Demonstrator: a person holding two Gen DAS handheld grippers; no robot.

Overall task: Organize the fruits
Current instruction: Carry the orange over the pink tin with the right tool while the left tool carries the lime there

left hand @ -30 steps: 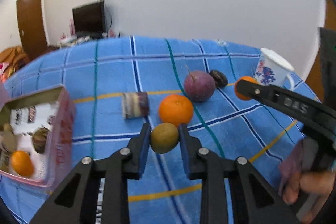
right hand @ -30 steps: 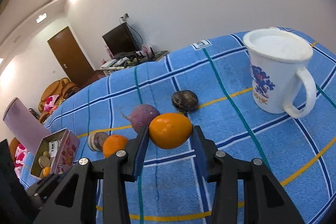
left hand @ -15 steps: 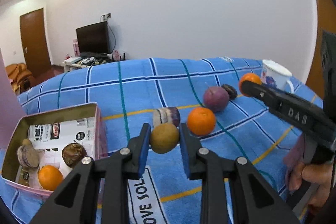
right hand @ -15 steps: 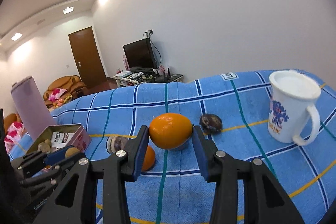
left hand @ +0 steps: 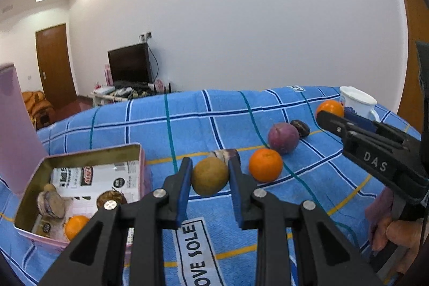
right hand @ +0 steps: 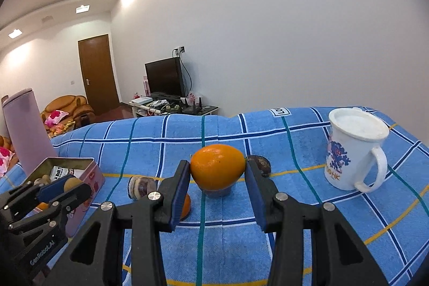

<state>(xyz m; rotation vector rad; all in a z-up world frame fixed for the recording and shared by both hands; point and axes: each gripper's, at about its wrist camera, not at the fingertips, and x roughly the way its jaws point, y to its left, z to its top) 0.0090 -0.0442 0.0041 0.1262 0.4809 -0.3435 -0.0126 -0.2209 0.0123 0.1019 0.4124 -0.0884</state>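
A brown-green round fruit (left hand: 210, 179) is clamped in my left gripper (left hand: 210, 185), held above the blue checked cloth just right of the open pink tin (left hand: 91, 152). My right gripper (right hand: 217, 174) is shut on an orange fruit (right hand: 217, 165), raised over the cloth; in the left wrist view that right gripper (left hand: 333, 115) shows at the right with its orange fruit (left hand: 329, 107). On the cloth lie another orange (left hand: 265, 164), a purple fruit (left hand: 283, 138), a dark fruit (left hand: 300, 127) and a striped purple-white piece (right hand: 140, 186). The tin holds an orange and several other items.
A white mug (right hand: 354, 149) with a blue print stands at the right of the cloth. A tall pink tumbler (right hand: 24, 125) rises behind the tin at the left. A hand (left hand: 394, 235) grips the right tool's handle. Television and sofa are beyond the cloth.
Both grippers have swung left with their fruits still clamped and tilted up a little. The tin now sits closer beside the left gripper; the mug has slid right in the right wrist view.
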